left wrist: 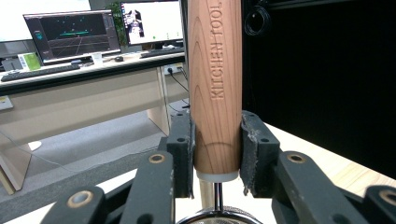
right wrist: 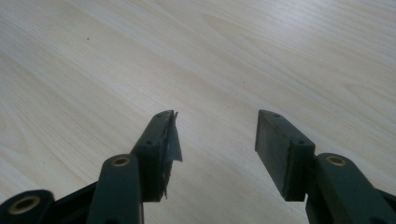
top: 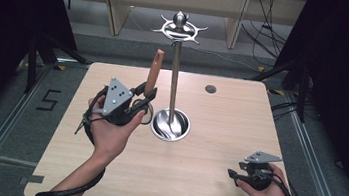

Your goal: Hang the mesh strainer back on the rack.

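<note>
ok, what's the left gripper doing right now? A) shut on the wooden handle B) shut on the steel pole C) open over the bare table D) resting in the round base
A: the left gripper has both pads pressed against the wooden handle, which stands upright between them.

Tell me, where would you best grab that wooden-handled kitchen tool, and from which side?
Probably low on the wooden handle, near its metal neck, squeezing across its two sides. It is a straight round shaft standing upright, so flat fingers close squarely on it, as the left gripper does now.
</note>
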Action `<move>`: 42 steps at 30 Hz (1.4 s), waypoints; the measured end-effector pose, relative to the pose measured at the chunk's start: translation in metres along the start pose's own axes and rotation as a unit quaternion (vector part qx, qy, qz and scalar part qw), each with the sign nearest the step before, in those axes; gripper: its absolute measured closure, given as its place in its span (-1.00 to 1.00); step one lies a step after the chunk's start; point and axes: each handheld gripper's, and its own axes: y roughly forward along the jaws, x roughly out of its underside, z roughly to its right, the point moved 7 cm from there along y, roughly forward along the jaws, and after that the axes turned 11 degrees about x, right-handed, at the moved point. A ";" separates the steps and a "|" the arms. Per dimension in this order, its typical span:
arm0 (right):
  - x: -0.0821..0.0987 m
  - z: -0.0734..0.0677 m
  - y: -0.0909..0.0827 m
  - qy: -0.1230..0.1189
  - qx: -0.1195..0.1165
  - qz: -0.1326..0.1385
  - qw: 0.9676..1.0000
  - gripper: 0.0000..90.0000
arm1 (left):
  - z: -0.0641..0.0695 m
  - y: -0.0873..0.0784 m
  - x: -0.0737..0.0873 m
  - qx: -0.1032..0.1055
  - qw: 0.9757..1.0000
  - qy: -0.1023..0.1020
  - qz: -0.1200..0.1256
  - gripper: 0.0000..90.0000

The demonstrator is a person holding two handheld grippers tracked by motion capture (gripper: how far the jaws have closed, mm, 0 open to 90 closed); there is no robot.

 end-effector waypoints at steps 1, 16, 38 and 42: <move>0.000 0.000 0.000 0.000 0.000 0.000 1.000 0.08 | 0.000 0.000 0.000 -0.001 1.000 0.001 -0.001 0.51; 0.000 0.000 0.000 -0.002 -0.001 0.000 1.000 0.08 | 0.000 0.005 -0.006 -0.014 1.000 0.004 0.008 0.51; 0.000 0.000 0.002 -0.007 0.001 0.003 1.000 0.08 | 0.004 0.019 -0.014 -0.052 0.998 0.032 0.016 0.51; 0.000 -0.001 0.001 -0.003 -0.003 -0.003 1.000 0.08 | 0.003 0.019 -0.015 -0.064 0.997 0.040 0.015 0.51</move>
